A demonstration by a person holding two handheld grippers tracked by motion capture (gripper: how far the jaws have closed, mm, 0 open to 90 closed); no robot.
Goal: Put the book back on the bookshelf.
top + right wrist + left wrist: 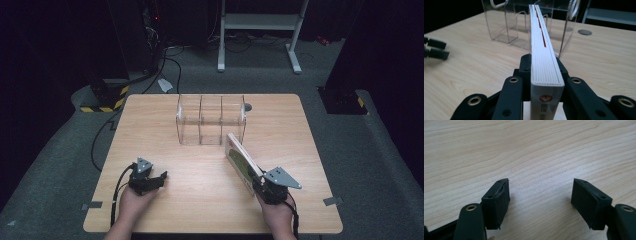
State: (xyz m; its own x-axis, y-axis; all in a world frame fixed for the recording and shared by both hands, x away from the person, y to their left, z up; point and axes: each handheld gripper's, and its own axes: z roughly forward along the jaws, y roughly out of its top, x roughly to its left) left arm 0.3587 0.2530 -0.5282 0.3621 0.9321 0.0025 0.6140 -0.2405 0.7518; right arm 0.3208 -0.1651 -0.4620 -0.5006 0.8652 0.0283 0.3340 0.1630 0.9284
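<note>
Clear acrylic organiser (pixel 211 119): three-slot landmark, mid-tabletop.
Thin white book (pixel 242 161): just before its right slot.
Right gripper (pixel 543 72): jaws clamp book's corner.
Left gripper (pixel 540 198): jaws wide, empty.
Risk: corner-held book could pivot, striking a divider.

Left tongs (pixel 540 195) agape, right tongs (pixel 544 72) clamped

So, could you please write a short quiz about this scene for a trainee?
1. True or false: the right gripper is shut on the book.
2. How many compartments does the clear acrylic organizer have? A) two B) three C) five
3. What lies between the open pads of the left gripper?

Key:
1. True; its pads press on both covers.
2. B.
3. Nothing; there is just the bare wooden table under them.
</note>
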